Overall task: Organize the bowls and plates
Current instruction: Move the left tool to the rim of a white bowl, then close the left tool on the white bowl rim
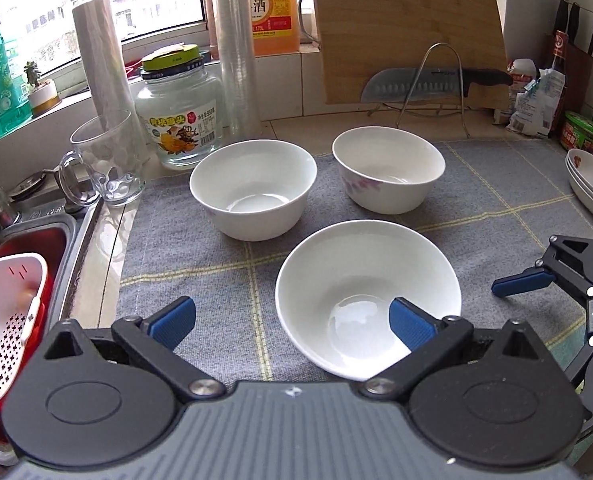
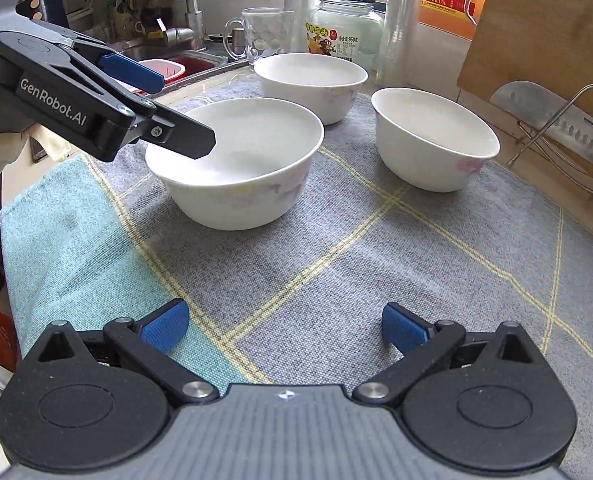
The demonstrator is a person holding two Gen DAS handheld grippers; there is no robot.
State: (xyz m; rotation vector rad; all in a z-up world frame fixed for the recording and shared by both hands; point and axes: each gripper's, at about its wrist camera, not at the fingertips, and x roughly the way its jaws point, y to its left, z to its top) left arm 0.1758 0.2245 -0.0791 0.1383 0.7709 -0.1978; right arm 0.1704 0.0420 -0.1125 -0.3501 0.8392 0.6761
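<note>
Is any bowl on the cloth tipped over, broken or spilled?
Nothing stands out. The three bowls stand upright, empty and apart on the grey cloth. No cracks or spills show.

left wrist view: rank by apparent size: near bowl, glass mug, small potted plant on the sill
1. near bowl, largest, though it sits right at the open left tongs, so nearness inflates it.
2. glass mug, clearly smaller in frame.
3. small potted plant, smallest, but farthest back, so true size is unsure.
</note>
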